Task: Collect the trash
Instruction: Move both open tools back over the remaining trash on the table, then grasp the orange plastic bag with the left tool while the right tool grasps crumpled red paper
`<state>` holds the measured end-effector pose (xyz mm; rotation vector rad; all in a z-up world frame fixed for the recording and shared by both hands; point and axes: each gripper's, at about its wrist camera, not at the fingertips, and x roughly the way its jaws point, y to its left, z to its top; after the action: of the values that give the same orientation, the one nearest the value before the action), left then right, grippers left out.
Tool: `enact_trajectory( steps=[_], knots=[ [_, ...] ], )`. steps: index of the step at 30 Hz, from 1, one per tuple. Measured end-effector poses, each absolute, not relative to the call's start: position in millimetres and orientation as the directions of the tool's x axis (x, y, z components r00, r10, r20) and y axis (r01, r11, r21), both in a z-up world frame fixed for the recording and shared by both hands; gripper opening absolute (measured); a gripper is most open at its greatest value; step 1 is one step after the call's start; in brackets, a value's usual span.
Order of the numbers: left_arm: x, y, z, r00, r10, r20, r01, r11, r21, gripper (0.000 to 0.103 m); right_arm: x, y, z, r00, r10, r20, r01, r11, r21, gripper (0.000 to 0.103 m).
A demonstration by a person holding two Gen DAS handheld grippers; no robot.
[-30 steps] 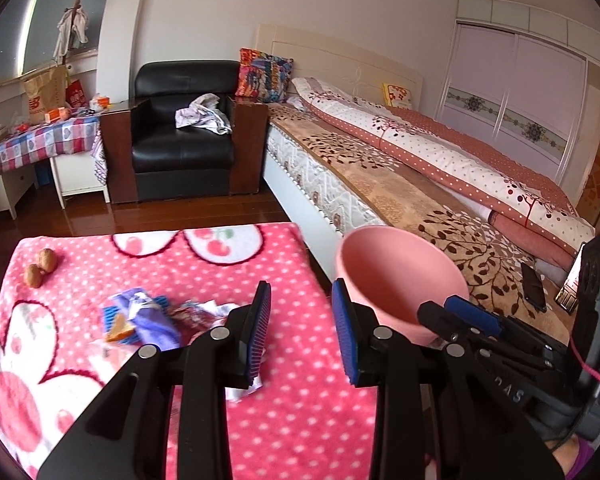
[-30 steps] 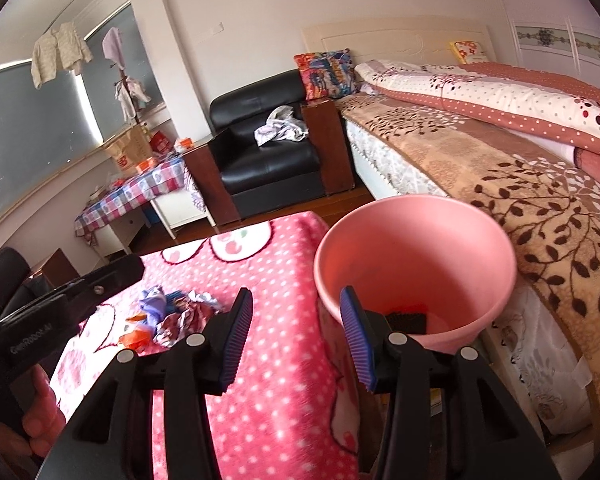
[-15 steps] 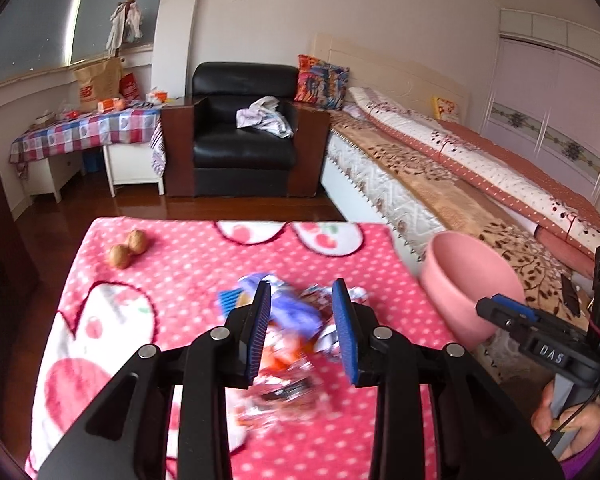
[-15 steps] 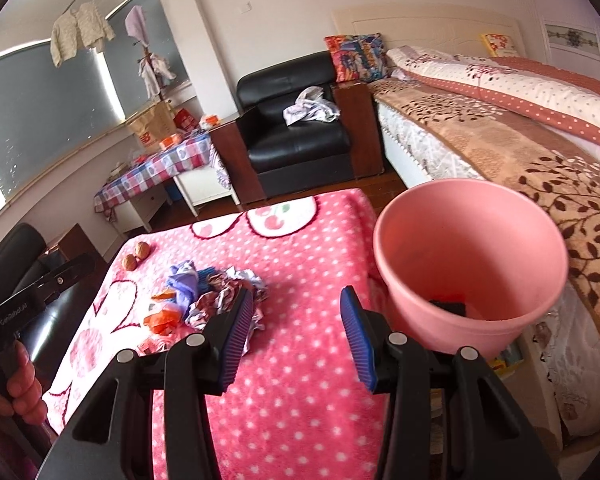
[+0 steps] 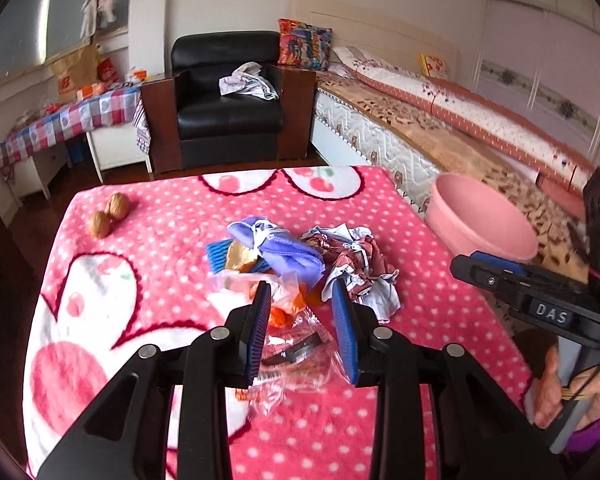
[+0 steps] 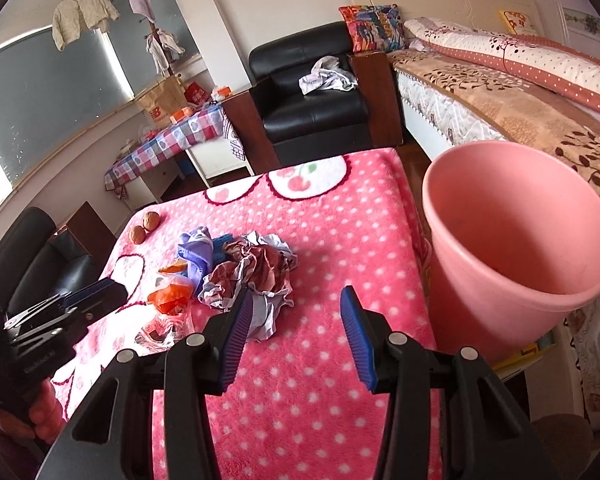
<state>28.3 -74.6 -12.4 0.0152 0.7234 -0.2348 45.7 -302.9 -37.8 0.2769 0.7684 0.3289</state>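
Our left gripper [image 5: 302, 316], jaws parted and empty, straddles a clear wrapper [image 5: 296, 354], seemingly light, limp and slippery, best pinched at its crumpled middle.

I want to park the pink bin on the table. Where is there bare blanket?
Bare pink dotted blanket lies between the crumpled printed paper and the round pink plastic bin, and along the far cherry edge. The middle is crowded with wrappers; two brown walnuts occupy the far left corner.
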Motion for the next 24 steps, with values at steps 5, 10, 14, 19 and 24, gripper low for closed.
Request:
enact_trajectory(
  steps=[5,10,14,19,24],
  knots=[
    [38.4,-83.0,-25.2,0.73,-0.171,-0.661,0.23,0.973,0.002,0.032,48.8,-298.4,-42.9,0.658,0.4,-0.638,-0.193,0.909,0.37,0.045],
    [44.0,-79.8,-38.0,0.72,-0.159,-0.676,0.229,0.973,0.015,0.032,53.4,-297.3,-48.9,0.636,0.421,-0.647,-0.187,0.897,0.399,0.045],
    [46.4,-74.0,-44.4,0.716,-0.156,-0.68,0.223,0.975,0.011,0.018,56.6,-294.1,-54.0,0.621,0.427,-0.657,-0.188,0.895,0.404,0.045],
    [46.2,-67.8,-45.1,0.72,-0.182,-0.67,0.227,0.974,-0.021,0.013,59.3,-286.8,-58.4,0.605,0.44,-0.664,-0.2,0.891,0.408,0.045],
    [43.2,-59.5,-38.3,0.73,-0.208,-0.651,0.221,0.973,-0.064,0.007,61.6,-283.3,-61.0,0.594,0.453,-0.665,-0.205,0.884,0.42,0.045]
  ],
)
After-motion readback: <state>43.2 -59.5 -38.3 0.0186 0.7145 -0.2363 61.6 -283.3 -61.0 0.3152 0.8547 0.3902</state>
